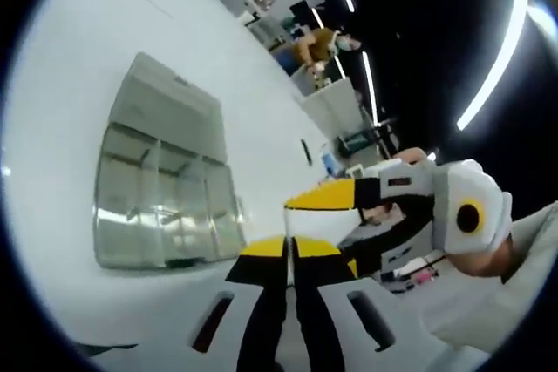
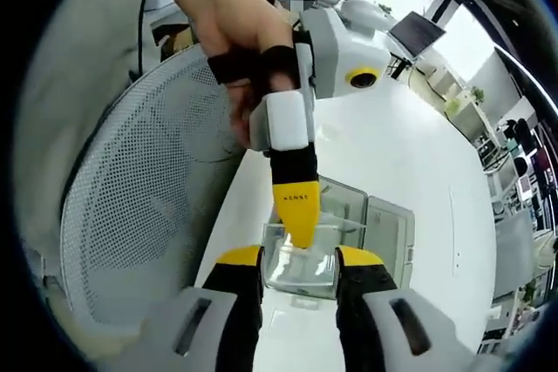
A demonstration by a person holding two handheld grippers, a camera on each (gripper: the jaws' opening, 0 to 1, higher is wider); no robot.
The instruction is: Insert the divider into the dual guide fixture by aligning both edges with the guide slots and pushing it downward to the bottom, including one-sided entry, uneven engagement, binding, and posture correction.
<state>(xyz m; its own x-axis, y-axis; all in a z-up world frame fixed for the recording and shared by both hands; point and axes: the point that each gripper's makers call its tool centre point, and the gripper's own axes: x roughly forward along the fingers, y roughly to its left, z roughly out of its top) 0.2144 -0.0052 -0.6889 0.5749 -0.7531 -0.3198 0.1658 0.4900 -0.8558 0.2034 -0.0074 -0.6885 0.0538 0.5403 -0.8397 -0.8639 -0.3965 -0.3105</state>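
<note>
My left gripper [image 1: 290, 248] was closed, empty; my right gripper [image 2: 299, 259] held the clear divider [image 2: 301, 269]. Ahead, the fixture [image 1: 166, 189]: tilted entry risked binding.

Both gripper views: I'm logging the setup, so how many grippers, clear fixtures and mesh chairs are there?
Grippers: 2, the left gripper and the right gripper
Clear fixture: 1
Mesh chair: 1
Total: 4
</note>
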